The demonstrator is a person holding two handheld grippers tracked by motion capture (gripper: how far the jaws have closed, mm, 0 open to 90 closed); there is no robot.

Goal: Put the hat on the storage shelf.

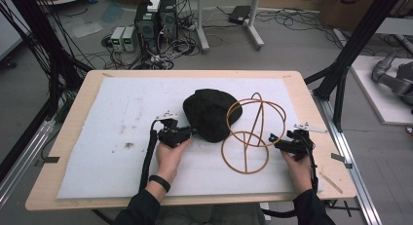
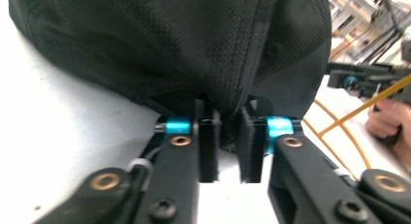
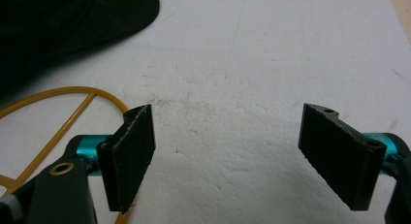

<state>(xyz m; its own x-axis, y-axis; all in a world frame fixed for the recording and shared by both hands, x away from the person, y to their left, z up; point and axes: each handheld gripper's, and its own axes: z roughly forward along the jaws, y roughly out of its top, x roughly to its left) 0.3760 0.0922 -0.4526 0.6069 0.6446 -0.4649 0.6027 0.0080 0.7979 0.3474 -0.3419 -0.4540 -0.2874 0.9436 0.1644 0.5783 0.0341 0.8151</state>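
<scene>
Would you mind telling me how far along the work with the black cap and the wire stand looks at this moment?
Done: the left hand-held gripper has closed on the edge of the black cap. In hand: the cap lies on the white foam sheet, beside the wire stand. Left: the right hand-held gripper is open beside the stand, holding nothing; the stand carries nothing yet.
</scene>
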